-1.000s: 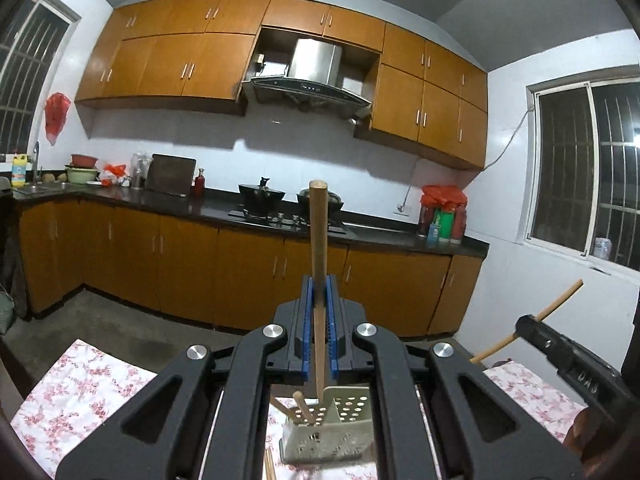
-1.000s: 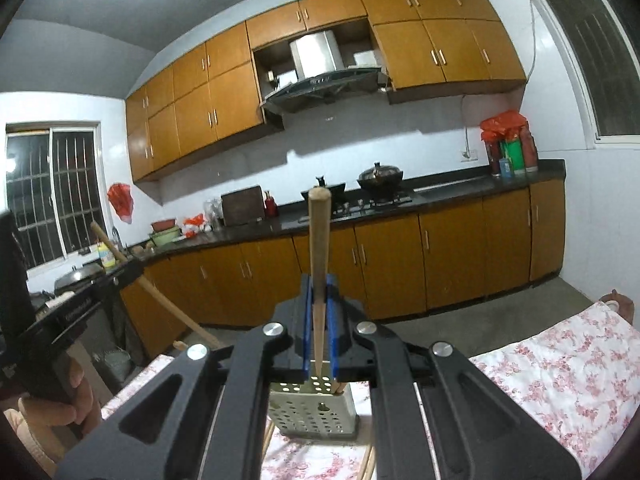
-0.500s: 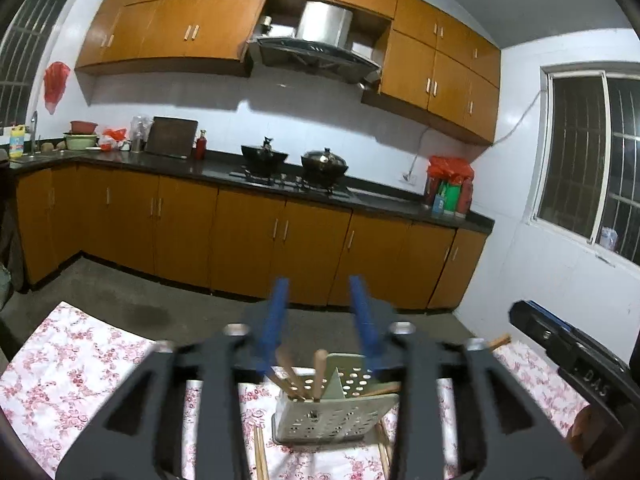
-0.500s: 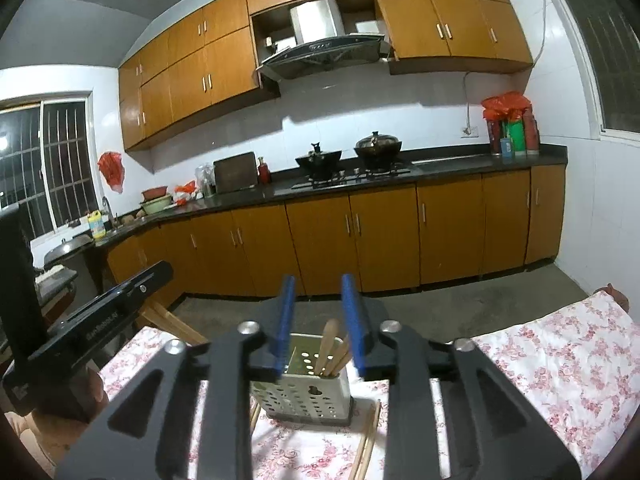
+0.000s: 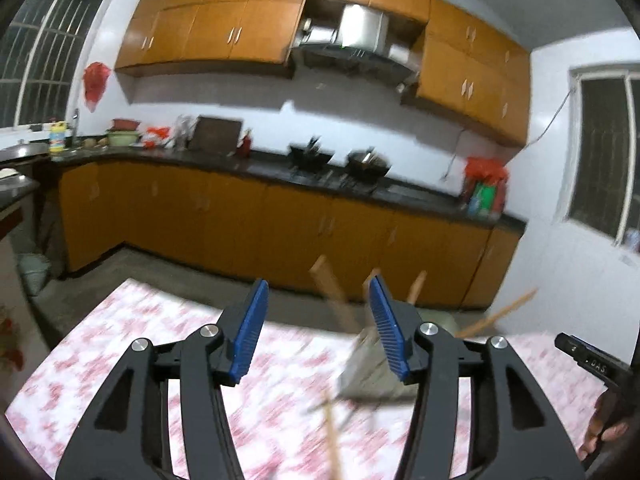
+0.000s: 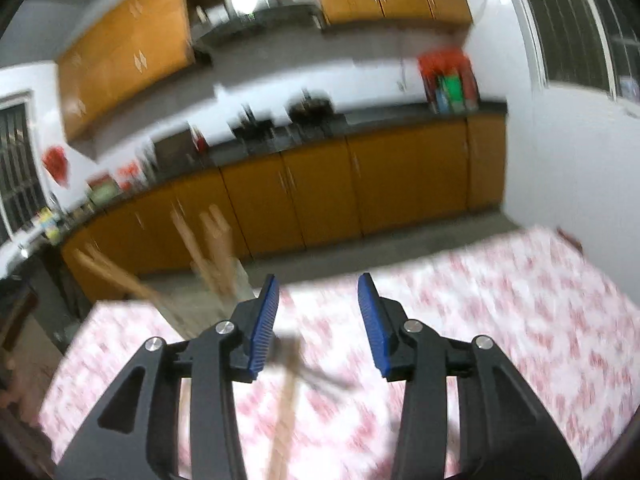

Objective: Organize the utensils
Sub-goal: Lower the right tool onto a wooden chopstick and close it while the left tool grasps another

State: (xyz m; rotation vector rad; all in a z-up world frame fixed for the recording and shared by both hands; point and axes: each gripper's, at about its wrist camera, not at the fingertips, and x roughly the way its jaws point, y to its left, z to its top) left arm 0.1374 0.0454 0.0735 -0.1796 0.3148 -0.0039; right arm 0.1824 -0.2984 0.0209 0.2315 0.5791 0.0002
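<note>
A: Both tongs are apart and widening, nothing between the pads. The left gripper (image 5: 318,328) has the perforated utensil holder (image 5: 370,376) just past its right-hand jaw, and the right gripper (image 6: 318,322) has that holder (image 6: 224,300) off beyond its left-hand jaw.

B: So where are the chopsticks?

A: Several wooden chopsticks (image 5: 332,296) stand in the holder, leaning apart, tips down and blunt ends up. The holder sits on the floral tablecloth (image 5: 120,344), toward the far edge. Loose ones are left: a chopstick (image 6: 286,412) lies on the cloth under the right gripper, its long axis running from the near edge toward the far edge, and another (image 5: 334,440) lies close to the near edge in the left view. Both are too blurred to tell thick end from thin.

B: How would you take the next one?

A: I'd line the jaws across the stick, not along it, come down near its middle, and close only once both pads straddle it. Then I'd tip it upright before lowering it in, steering clear of the leaning sticks so none get knocked out.
</note>
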